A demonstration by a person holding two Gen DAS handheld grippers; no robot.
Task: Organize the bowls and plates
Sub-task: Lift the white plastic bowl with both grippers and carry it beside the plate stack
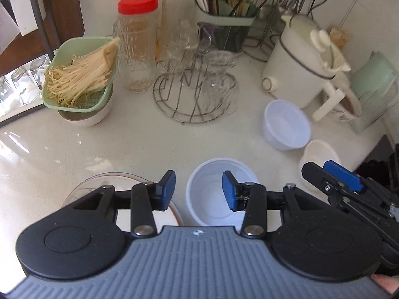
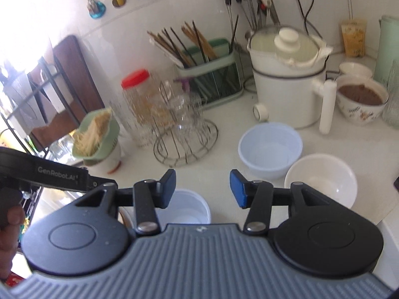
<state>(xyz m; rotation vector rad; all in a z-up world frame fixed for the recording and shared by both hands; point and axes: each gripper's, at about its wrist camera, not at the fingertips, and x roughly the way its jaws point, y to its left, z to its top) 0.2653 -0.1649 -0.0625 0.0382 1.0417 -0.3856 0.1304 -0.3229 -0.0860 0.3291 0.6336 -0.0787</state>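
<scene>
My left gripper point(image 1: 199, 190) is open and empty, just above the near rim of a white plastic bowl point(image 1: 212, 204); this bowl also shows in the right wrist view point(image 2: 189, 206). A plate point(image 1: 99, 182) with a brown rim lies left of it, partly hidden by the gripper. A bluish plastic bowl point(image 1: 286, 124) and a white ceramic bowl point(image 1: 319, 154) sit further right; both show in the right wrist view, the bluish bowl point(image 2: 270, 147) and the ceramic bowl point(image 2: 321, 179). My right gripper point(image 2: 202, 188) is open and empty above the counter; it also shows at the right edge of the left wrist view point(image 1: 331, 174).
A wire rack with glasses point(image 1: 194, 92), a red-lidded jar point(image 1: 137, 44), a green basket of noodles point(image 1: 79, 74) on a bowl, a chopstick holder point(image 1: 224, 20), a white cooker point(image 1: 299, 62) and a bowl of brown food point(image 2: 361, 99) stand at the back of the white counter point(image 1: 124, 144).
</scene>
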